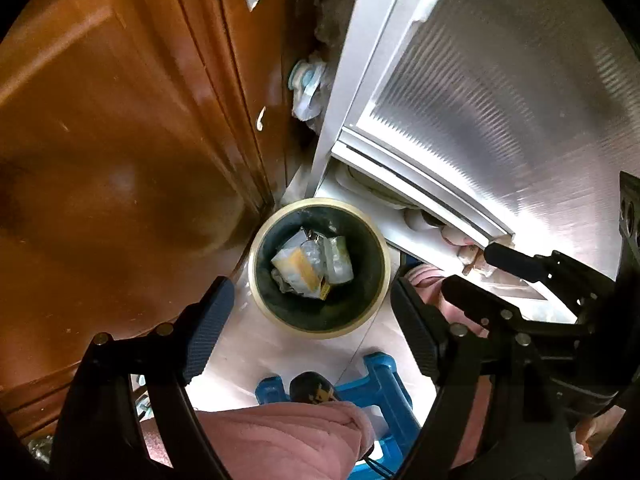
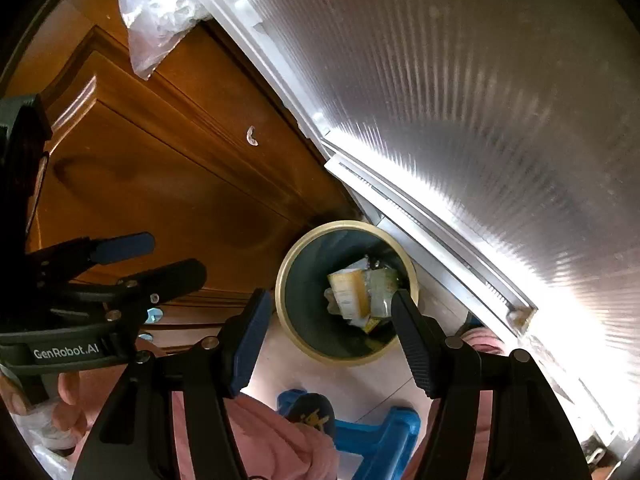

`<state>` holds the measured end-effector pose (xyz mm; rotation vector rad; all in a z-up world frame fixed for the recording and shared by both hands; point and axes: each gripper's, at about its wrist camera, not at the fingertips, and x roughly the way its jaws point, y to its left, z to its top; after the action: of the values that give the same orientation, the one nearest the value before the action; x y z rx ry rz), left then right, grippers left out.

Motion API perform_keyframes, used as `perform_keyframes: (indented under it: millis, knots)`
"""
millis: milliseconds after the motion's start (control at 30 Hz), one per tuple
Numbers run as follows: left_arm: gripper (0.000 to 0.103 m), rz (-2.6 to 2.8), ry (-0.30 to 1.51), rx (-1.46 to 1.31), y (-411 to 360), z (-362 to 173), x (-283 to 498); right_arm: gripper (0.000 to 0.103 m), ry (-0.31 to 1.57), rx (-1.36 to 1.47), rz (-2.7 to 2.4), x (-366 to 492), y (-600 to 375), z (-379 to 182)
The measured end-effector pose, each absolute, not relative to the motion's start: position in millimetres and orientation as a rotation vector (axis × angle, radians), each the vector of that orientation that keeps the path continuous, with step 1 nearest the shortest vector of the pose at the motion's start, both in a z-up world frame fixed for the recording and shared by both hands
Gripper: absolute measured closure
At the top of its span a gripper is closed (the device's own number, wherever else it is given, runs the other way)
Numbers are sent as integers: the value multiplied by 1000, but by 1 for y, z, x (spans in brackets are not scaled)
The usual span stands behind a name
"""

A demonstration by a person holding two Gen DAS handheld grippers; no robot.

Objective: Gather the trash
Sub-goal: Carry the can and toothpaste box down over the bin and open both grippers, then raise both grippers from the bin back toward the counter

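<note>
both grippers hang over the bin (image 1: 319,268) right now, a round dark can with a pale rim, sitting on the floor in the corner where the wooden cabinet (image 1: 120,140) meets the ribbed white door (image 1: 500,100). the trash (image 1: 310,268) is down in the bottom of the can: crumpled clear wrappers and a yellow-and-white packet. the left gripper (image 1: 312,328) points almost straight down with its jaws wide apart and nothing between them. the right gripper (image 2: 332,332) leans in at a slant, jaws also apart, nothing pinched.

what could go sour? my read is that the two tools are crowded together; the right one's fingers sit just beside the left one's in the left view, so a careless turn could knock them. the can looks light, and a nudge on its rim could tip it and spill the wrappers back out. there is also a wad of plastic (image 1: 308,88) stuck in the gap between cabinet and door, which i would guess is awkward to reach, and thin film slips from pads easily.

underfoot, pale glossy floor tiles (image 1: 248,344), bright glare off the door, a blue stool (image 2: 380,436) close by, pink sleeves (image 1: 280,436) low in frame.
</note>
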<state>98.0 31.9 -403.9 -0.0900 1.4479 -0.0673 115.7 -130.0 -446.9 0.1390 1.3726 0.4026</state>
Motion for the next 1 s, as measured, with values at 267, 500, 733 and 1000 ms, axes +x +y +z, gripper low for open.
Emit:
perform_keyframes:
  millis: [267,500,733,1000]
  knots:
    - [25,-89,1410,-83,22,-377,89,40,1348,133,405,97,-133,-421]
    - [25,-82,1381,-71,18,-349,74,40,1320,122,393,83,-133,-399]
    - [25,-121,1340,-98,15,-312,57,40,1219,44,399,63,-129,-349]
    - [25,-182,1260,-121,14,-258,43,40,1095,-47,400,48,-127,-278]
